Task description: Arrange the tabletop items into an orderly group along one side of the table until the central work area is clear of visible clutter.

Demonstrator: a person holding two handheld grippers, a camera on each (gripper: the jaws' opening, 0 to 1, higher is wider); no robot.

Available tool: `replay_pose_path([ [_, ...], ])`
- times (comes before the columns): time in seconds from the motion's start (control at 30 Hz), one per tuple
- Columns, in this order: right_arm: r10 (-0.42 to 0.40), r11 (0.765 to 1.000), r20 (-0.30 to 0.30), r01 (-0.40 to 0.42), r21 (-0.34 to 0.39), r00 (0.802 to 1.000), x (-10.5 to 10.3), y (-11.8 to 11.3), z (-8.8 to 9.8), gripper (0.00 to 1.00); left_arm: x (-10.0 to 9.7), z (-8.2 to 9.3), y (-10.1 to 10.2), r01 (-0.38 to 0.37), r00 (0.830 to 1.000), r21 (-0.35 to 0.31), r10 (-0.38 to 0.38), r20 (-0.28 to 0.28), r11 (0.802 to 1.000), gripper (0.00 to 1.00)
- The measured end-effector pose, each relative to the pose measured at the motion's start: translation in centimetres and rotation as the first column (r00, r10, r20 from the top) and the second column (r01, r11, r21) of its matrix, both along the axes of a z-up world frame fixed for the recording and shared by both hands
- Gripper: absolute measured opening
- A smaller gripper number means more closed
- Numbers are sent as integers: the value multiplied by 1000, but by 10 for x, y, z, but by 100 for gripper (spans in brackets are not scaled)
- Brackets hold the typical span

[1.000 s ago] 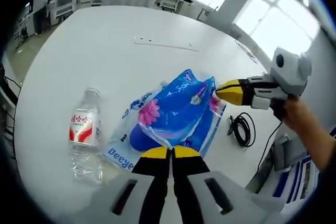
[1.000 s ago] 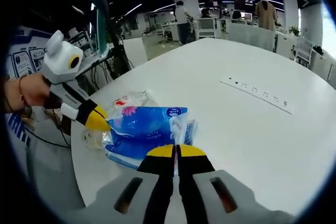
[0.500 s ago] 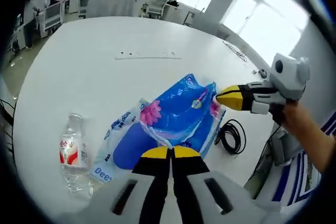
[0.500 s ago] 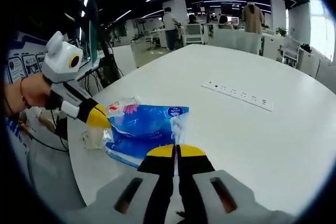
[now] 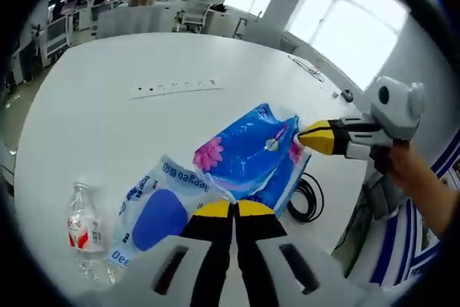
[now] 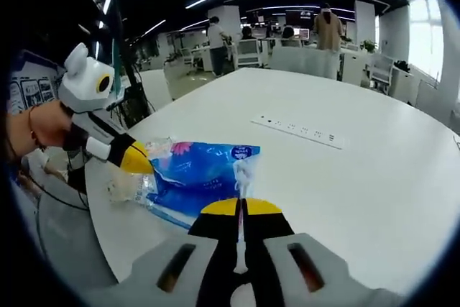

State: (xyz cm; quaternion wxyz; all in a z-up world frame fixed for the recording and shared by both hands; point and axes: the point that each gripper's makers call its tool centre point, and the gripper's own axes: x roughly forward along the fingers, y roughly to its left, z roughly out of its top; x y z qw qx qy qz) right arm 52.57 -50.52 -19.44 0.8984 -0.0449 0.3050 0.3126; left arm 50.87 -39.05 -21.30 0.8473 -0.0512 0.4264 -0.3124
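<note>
Blue tissue pack (image 5: 248,159), glossy plastic wrap with pink flower print, held stretched above white table (image 5: 108,106), near its edge. Left gripper (image 5: 233,208) jaws pressed together, pinching one end of wrap; right gripper (image 6: 240,208) jaws likewise closed on opposite end. Beside pack: second blue-and-white tissue pack (image 5: 147,213) lying flat, water bottle (image 5: 84,231) on its side beyond, black cable coil (image 5: 307,199) at table edge.

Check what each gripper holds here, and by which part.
Both hold the blue tissue pack: the left gripper pinches its wrapper at one end, the right gripper the opposite end.
</note>
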Motion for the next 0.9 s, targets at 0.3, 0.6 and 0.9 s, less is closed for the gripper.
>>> replay_pose_path([
  [0.3, -78, 997, 24, 79, -11, 997, -3, -37, 7, 0, 9, 6, -37, 57, 998, -6, -57, 29, 998, 0],
  [0.6, -156, 988, 35, 157, -16, 987, -3, -78, 8, 0, 19, 5, -77, 103, 994, -17, -102, 42, 995, 0],
  [0.9, -211, 977, 34, 212, -30, 977, 4, -112, -2, 0, 32, -7, -113, 127, 991, -22, -126, 40, 992, 0],
])
